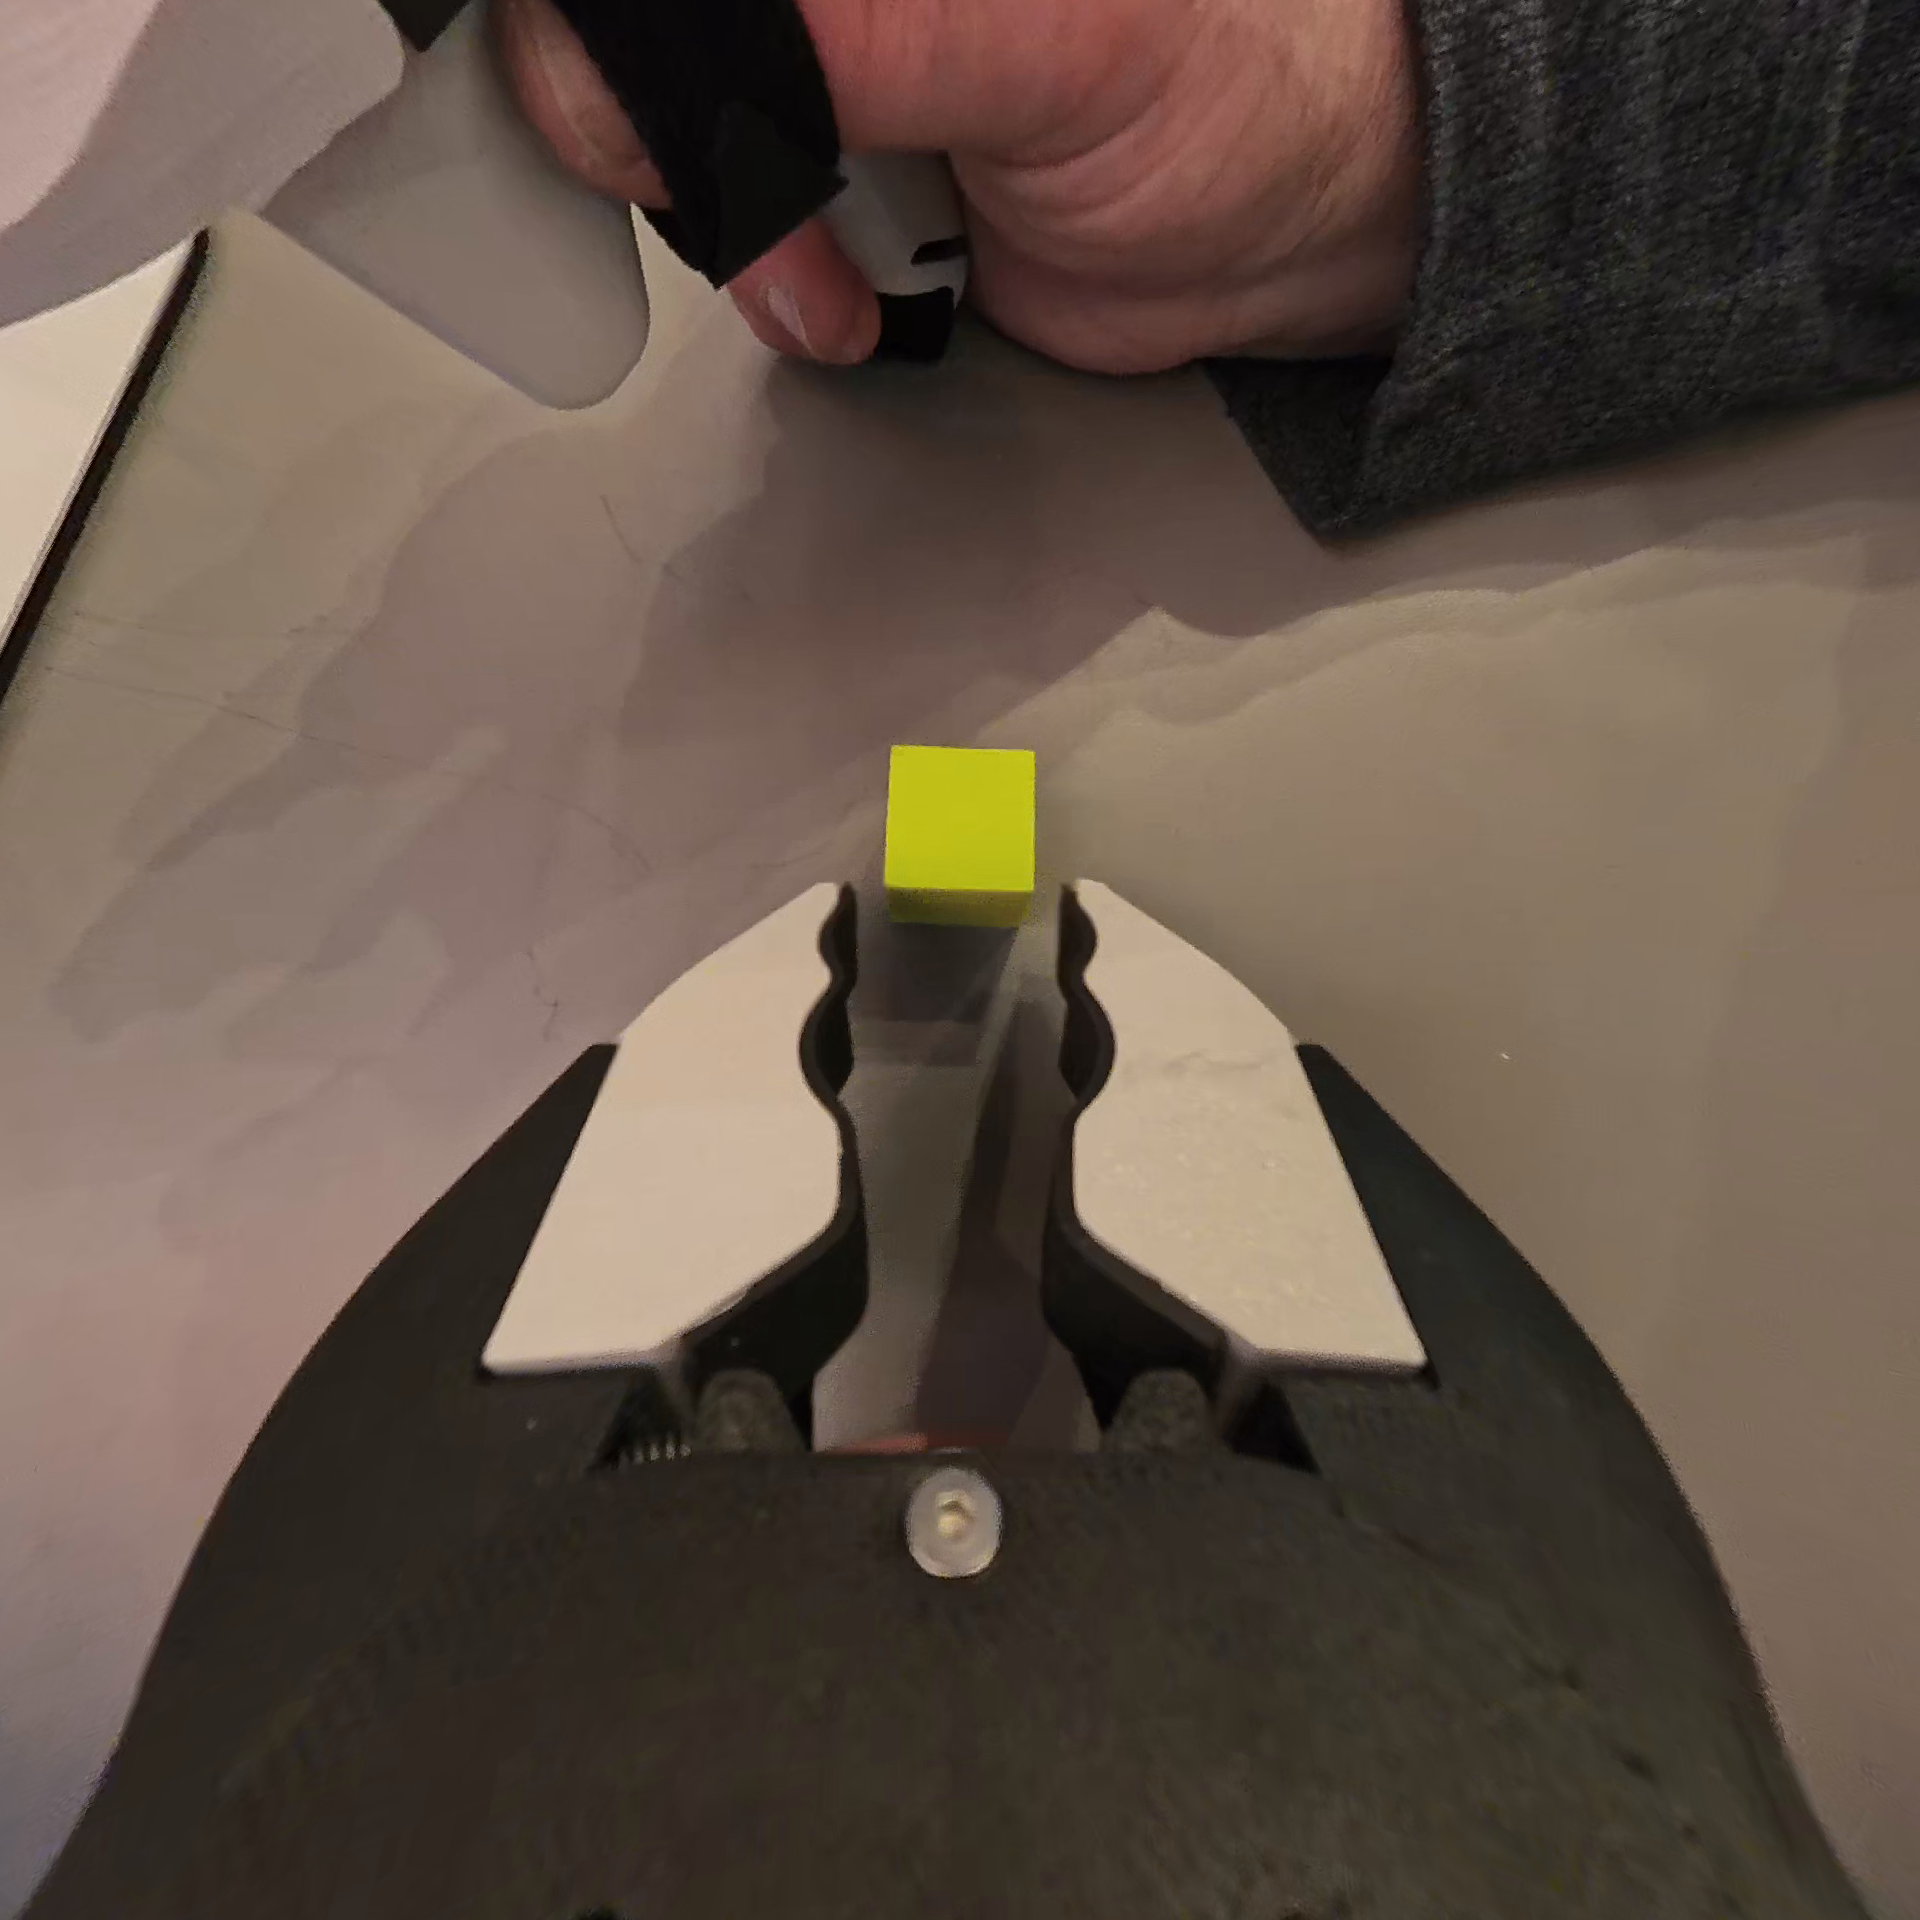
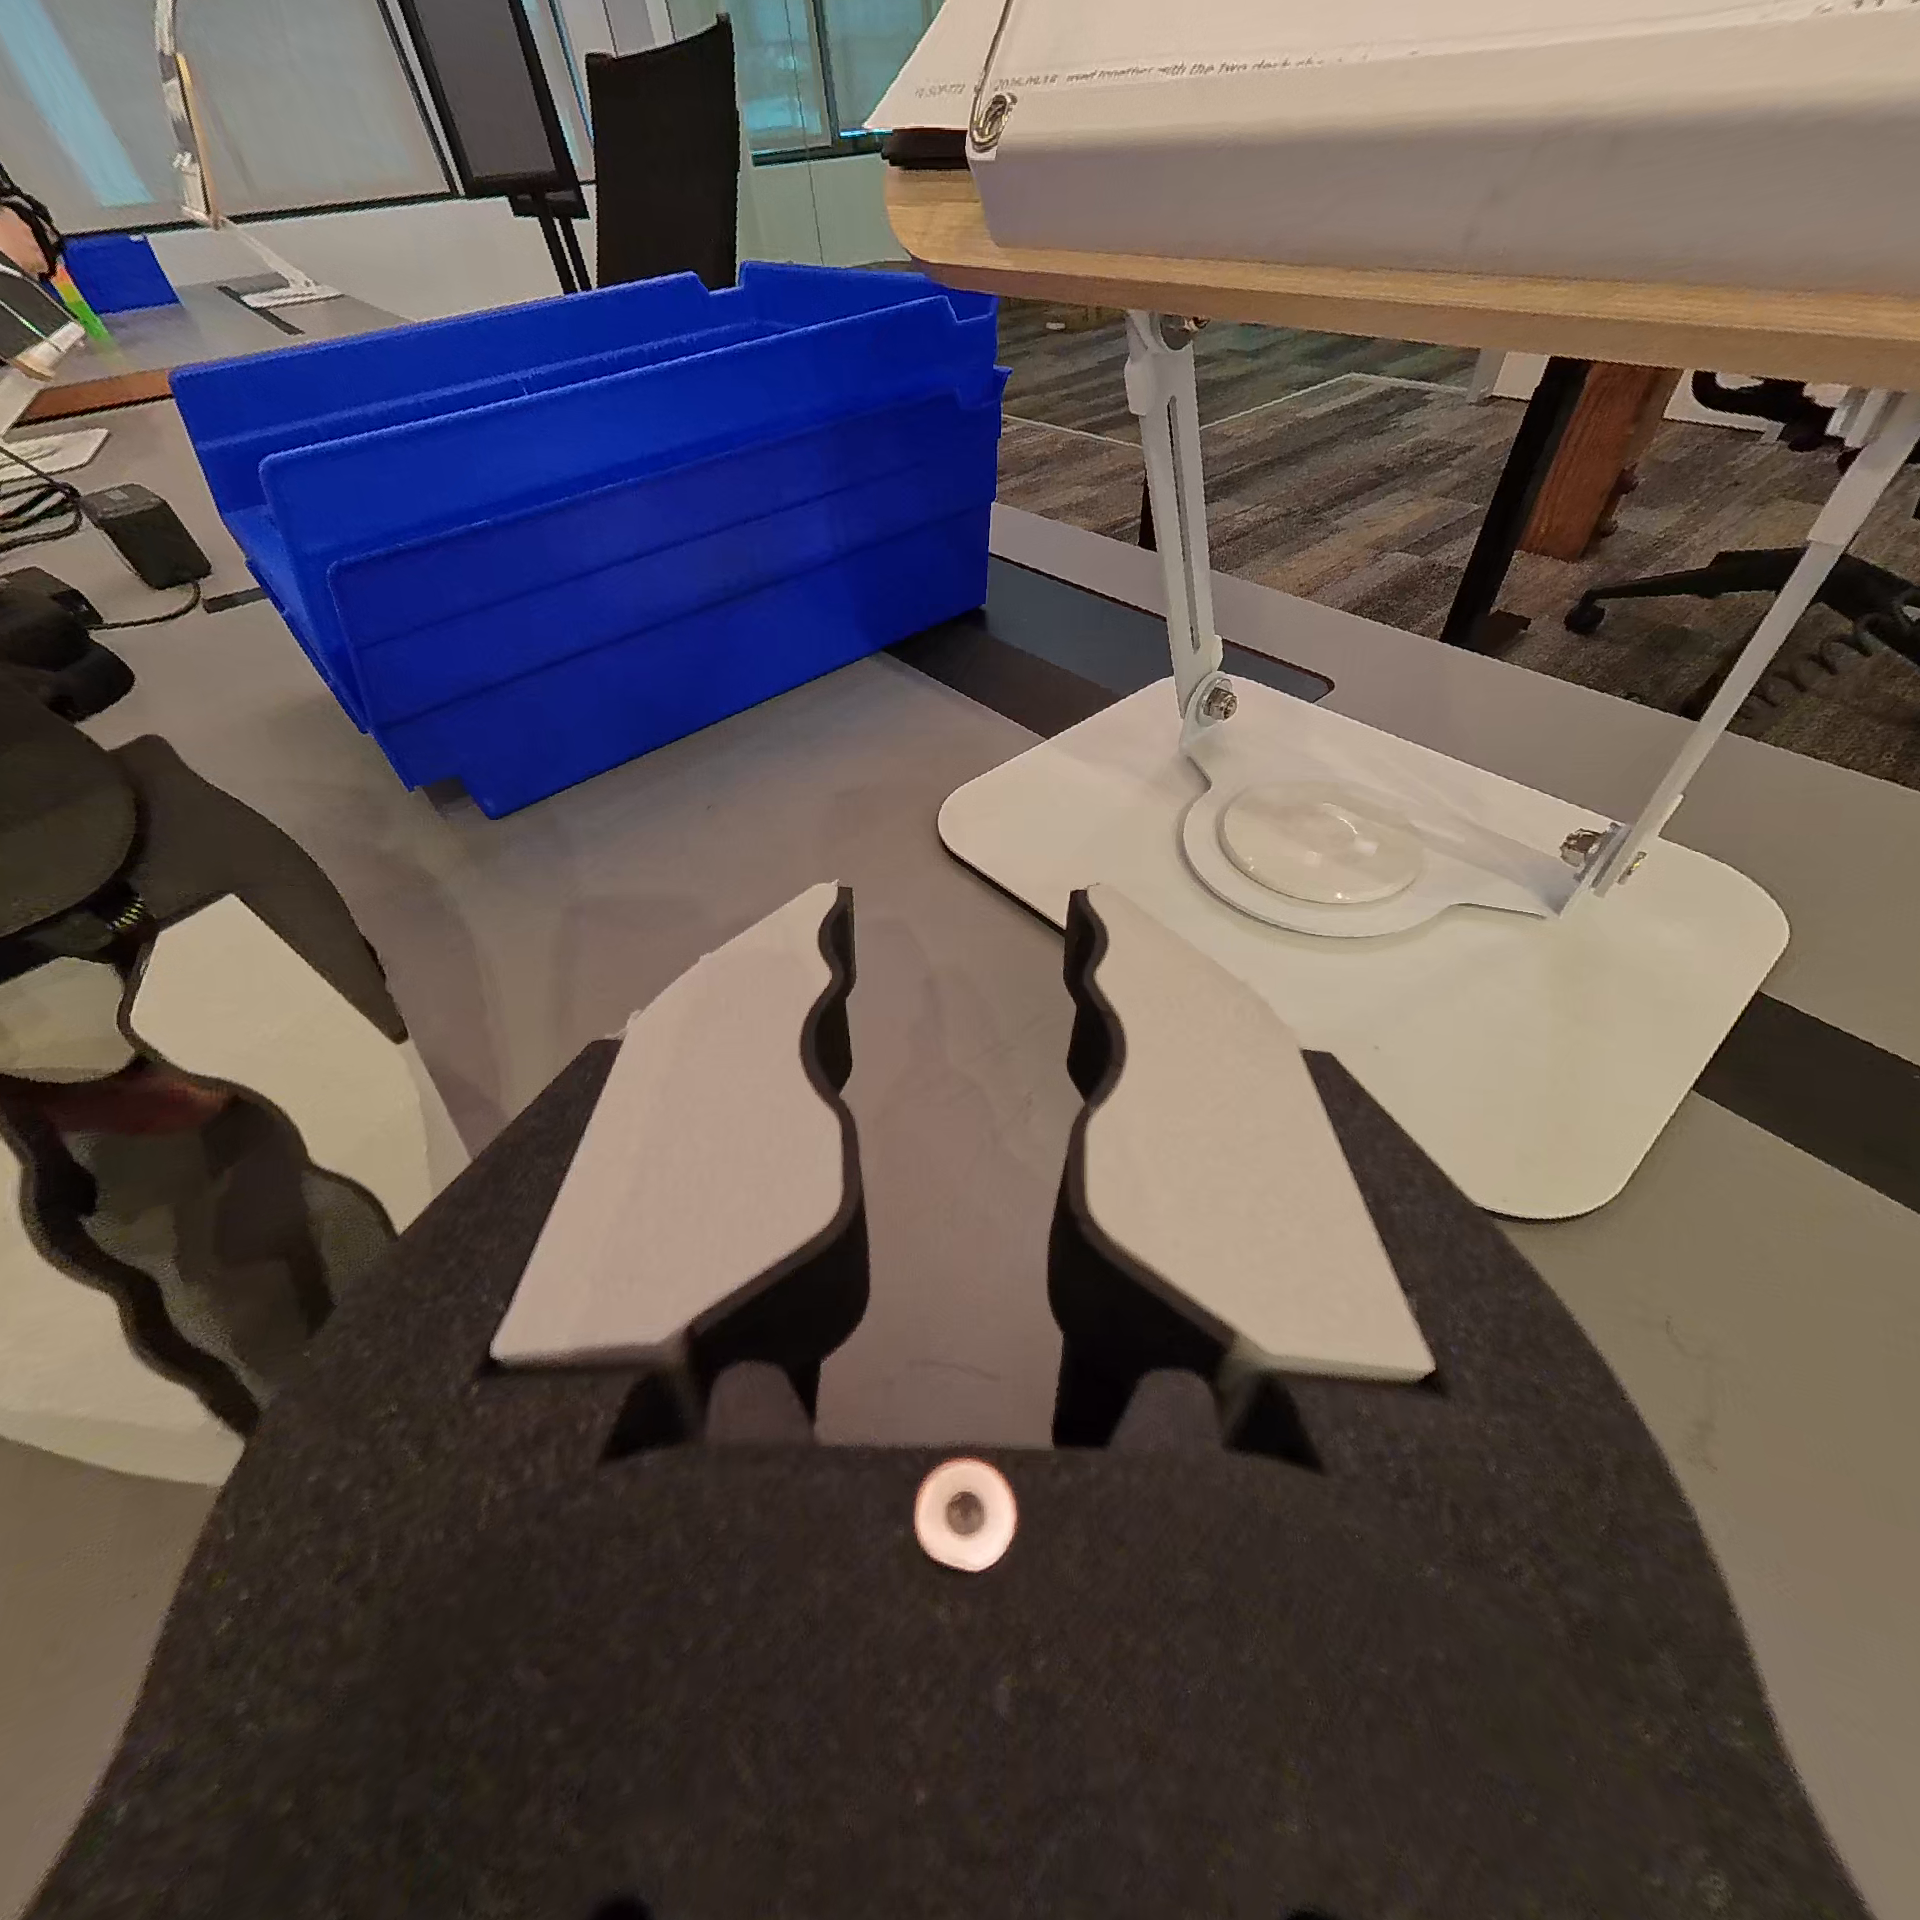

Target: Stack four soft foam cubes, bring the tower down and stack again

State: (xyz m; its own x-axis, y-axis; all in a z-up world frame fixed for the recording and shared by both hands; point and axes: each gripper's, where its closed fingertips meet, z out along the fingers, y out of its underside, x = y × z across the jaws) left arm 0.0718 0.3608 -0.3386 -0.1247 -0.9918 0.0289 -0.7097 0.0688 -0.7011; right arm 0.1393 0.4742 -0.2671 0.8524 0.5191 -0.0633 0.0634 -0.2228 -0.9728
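In the left wrist view a yellow-green foam cube [image 1: 960, 831] sits at the tips of my left gripper [image 1: 956, 899]. Its near edge lies between the two fingertips [image 1: 840, 925], with a narrow gap on each side, so the pads do not press on it. I see it from above, and what is under it is blurred and hidden. My right gripper [image 2: 961, 914] is open and empty over the grey table [image 2: 675, 873]. No cube shows in the right wrist view. My left gripper shows at that view's left edge [image 2: 208, 1039].
A hand [image 1: 1091, 187] in a grey sleeve holds the right gripper at the top of the left wrist view. Stacked blue bins [image 2: 623, 520] stand at the back left. A white stand base [image 2: 1403, 987] lies to the right, under a raised wooden shelf [image 2: 1455, 301].
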